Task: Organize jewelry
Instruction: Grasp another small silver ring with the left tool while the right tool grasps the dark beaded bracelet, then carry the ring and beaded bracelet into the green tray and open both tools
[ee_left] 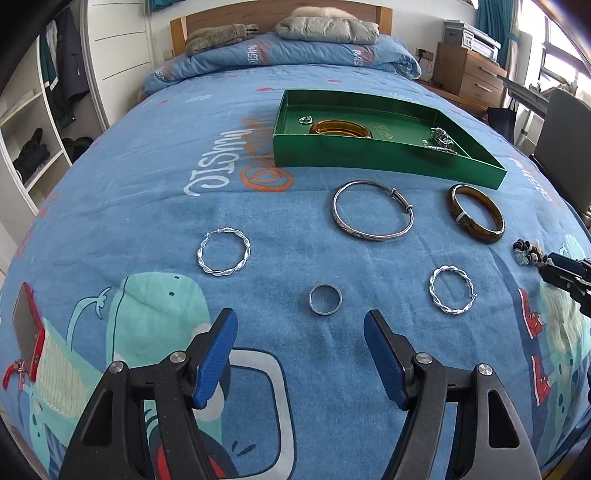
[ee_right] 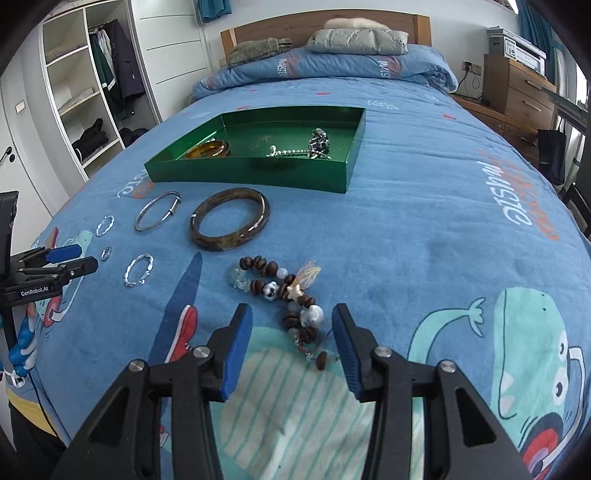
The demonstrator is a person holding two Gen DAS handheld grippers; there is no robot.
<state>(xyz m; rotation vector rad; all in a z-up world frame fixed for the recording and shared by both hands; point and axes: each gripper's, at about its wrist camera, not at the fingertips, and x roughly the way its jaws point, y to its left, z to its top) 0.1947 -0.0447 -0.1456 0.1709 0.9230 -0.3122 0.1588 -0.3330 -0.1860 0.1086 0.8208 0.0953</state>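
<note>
A green tray on the blue bedspread holds an amber bangle, a small ring and a silver chain. In front of it lie a silver bangle, a brown bangle, two twisted silver hoops and a plain silver ring. My left gripper is open just short of the ring. My right gripper is open, its fingers either side of a beaded bracelet.
A red phone lies at the bed's left edge. Folded quilt and jackets sit at the headboard. A wardrobe stands left, a wooden dresser right.
</note>
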